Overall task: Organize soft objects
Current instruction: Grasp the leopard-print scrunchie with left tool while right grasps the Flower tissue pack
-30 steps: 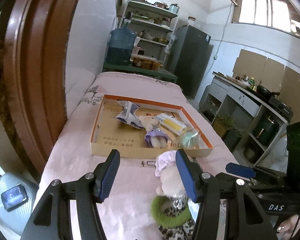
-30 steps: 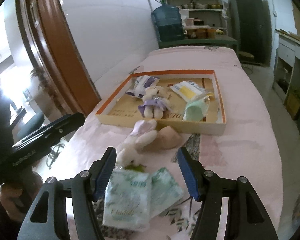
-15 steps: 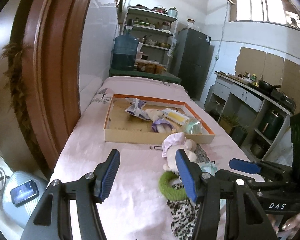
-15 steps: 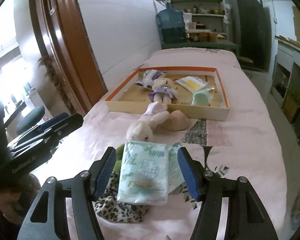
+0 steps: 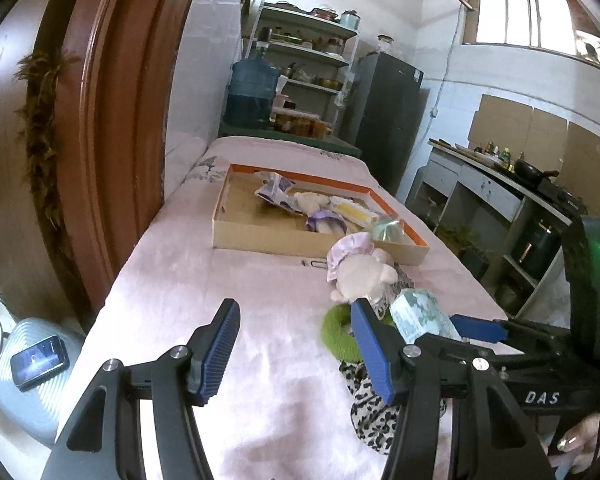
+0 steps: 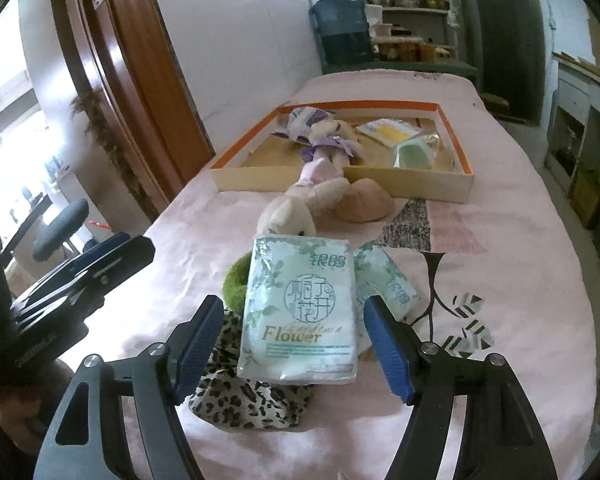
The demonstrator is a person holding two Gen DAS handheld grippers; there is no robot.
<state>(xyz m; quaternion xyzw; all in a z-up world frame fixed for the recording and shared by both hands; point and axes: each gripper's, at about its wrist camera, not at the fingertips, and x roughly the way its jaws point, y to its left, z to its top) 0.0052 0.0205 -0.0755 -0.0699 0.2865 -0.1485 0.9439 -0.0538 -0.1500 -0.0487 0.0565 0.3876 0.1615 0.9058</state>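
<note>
A pink-clothed table (image 6: 500,280) runs away from both cameras toward the shelves. At its near-left part the left gripper (image 5: 296,344), blue-padded jaws wide apart with nothing between them, hangs over bare cloth. Right of it, near the near edge, lie a green fuzzy ring (image 5: 336,334) and a leopard-print fabric piece (image 6: 240,404), both partly hidden under a pale green plastic tissue pack printed "Flower" (image 6: 300,312). That pack's long axis points away toward the shallow cardboard tray with orange rim (image 6: 466,160); it sits between the right gripper (image 6: 294,350) pads, whose jaws are opening and not pressing it. Only the right wrist view shows the print, a second tissue pack (image 6: 392,284) and a pink cap (image 6: 366,202). A cream plush rabbit in a lilac bonnet (image 6: 300,204) lies with its head end toward the tray. The tray's contents are hard to make out.
</note>
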